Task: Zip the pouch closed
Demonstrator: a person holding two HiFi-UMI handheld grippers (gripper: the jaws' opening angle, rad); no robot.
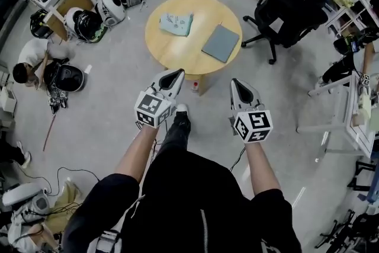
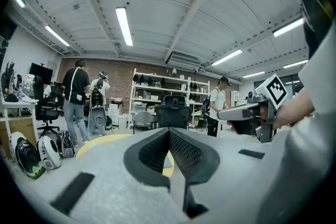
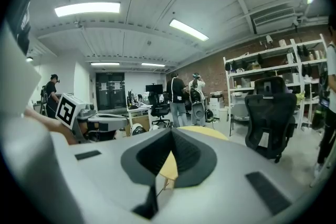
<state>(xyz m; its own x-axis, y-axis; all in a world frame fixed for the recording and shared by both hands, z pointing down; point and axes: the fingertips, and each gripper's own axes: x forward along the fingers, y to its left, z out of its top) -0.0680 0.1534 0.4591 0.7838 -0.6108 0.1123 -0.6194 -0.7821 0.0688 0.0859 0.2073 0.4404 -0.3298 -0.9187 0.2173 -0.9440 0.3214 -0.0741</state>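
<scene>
A pale green pouch [image 1: 176,23] lies on the round wooden table [image 1: 177,53], left of centre. A flat grey pad [image 1: 221,42] rests to its right. My left gripper [image 1: 177,74] hangs in the air at the table's near edge, jaws shut with nothing between them. My right gripper [image 1: 236,83] is beside it, short of the table, also shut and empty. In the left gripper view the closed jaws [image 2: 169,131] point level toward the yellow tabletop [image 2: 105,141], with the right gripper [image 2: 247,113] off to the side. The right gripper view shows the jaws [image 3: 171,132] together.
A black office chair [image 1: 287,6] stands right of the table. Helmets and bags [image 1: 89,18] lie on the floor to the left, where a person [image 1: 35,59] crouches. A white rack [image 1: 349,109] is at the right. Cables trail across the grey floor.
</scene>
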